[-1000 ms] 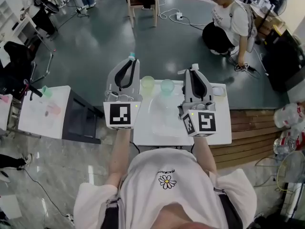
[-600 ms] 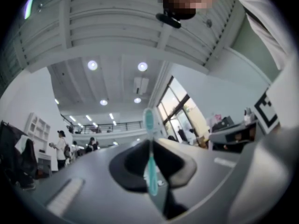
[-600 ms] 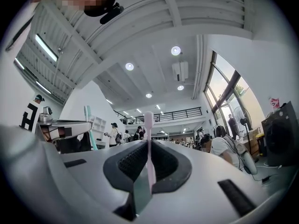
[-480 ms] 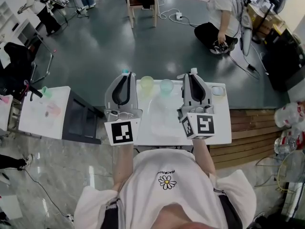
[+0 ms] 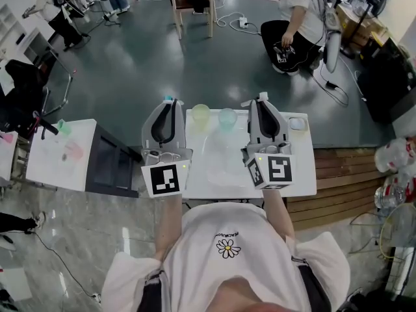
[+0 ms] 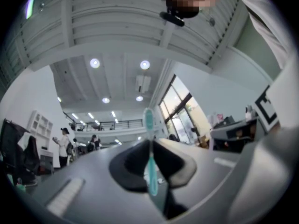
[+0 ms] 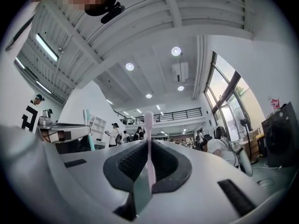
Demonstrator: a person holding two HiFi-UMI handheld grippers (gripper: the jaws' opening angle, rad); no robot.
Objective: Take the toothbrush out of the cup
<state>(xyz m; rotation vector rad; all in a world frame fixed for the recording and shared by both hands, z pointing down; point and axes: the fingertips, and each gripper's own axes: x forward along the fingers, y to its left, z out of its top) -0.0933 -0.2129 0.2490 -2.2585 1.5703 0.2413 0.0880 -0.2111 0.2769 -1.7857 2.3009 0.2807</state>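
Left tongs (image 6: 150, 146) pinch a teal toothbrush (image 6: 149, 120), right tongs (image 7: 148, 148) a pink toothbrush (image 7: 148, 125). Both look out of the cups (image 5: 200, 114); next, I think, lay them gently on the desk (image 5: 299, 174).

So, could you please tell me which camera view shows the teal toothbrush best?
The left gripper view: the teal toothbrush stands close up, clamped upright between the left gripper's jaws. The head view shows only its tip past the jaws; the right gripper view shows it small, to the left.
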